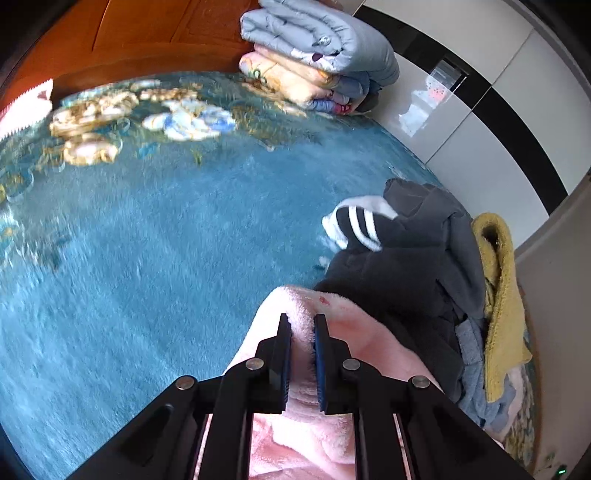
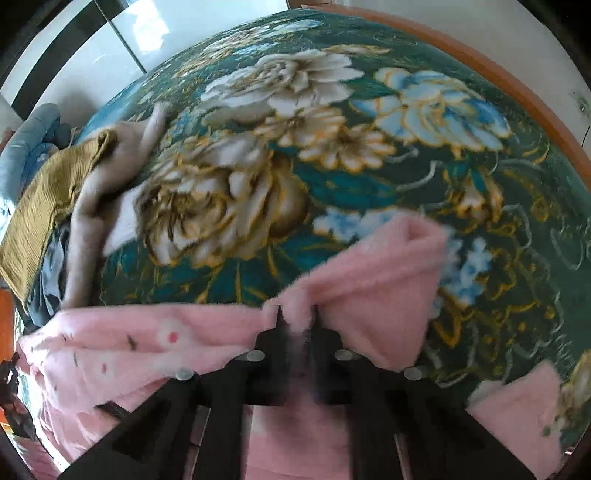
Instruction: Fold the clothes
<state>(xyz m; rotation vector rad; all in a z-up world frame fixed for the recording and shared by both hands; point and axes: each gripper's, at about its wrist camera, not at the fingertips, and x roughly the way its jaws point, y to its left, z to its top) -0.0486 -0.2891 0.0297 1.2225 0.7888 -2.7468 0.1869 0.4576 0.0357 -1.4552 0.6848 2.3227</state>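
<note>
A fluffy pink garment with small red marks lies on the blue floral bedspread. My left gripper is shut on a fold of it, and the fabric bulges between the two black fingers. In the right wrist view the same pink garment stretches across the bottom, one flap folded toward the right. My right gripper is shut on its upper edge, with pink fleece pinched between the blurred fingers.
A heap of unfolded clothes lies to the right: a dark grey garment with white stripes, a yellow towel, light blue cloth. Folded quilts are stacked by the wooden headboard. Mustard and beige clothes lie at the bed's left edge.
</note>
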